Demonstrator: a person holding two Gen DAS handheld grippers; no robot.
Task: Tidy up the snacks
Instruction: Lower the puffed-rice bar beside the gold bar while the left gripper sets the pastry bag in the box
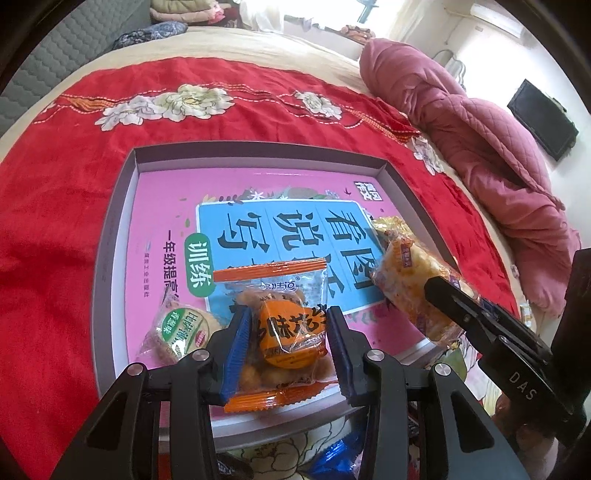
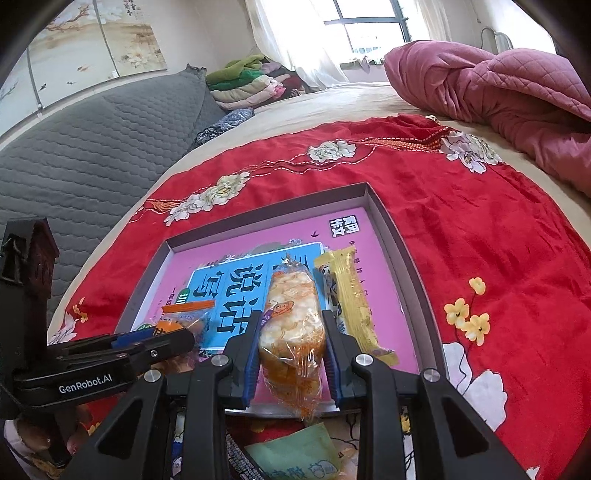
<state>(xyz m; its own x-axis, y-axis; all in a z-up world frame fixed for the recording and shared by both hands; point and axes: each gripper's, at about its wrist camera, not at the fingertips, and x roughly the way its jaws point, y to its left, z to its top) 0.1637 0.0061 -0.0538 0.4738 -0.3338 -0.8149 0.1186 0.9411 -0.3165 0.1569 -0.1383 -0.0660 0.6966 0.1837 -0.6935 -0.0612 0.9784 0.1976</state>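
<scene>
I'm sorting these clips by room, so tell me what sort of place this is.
Most likely a home bedroom. A bed with a grey quilted headboard, a bunched pink quilt and folded bedding by the window show it; the box tray lies on a red cloth.

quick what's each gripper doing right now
left gripper: shut on the orange-edged snack packet
right gripper: shut on the clear cracker pack

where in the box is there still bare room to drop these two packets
The far half of the box is bare, up to its back wall. The near edge is crowded: green snack, orange packet in the left claw, rice-cracker pack in the right claw, yellow bar.
</scene>
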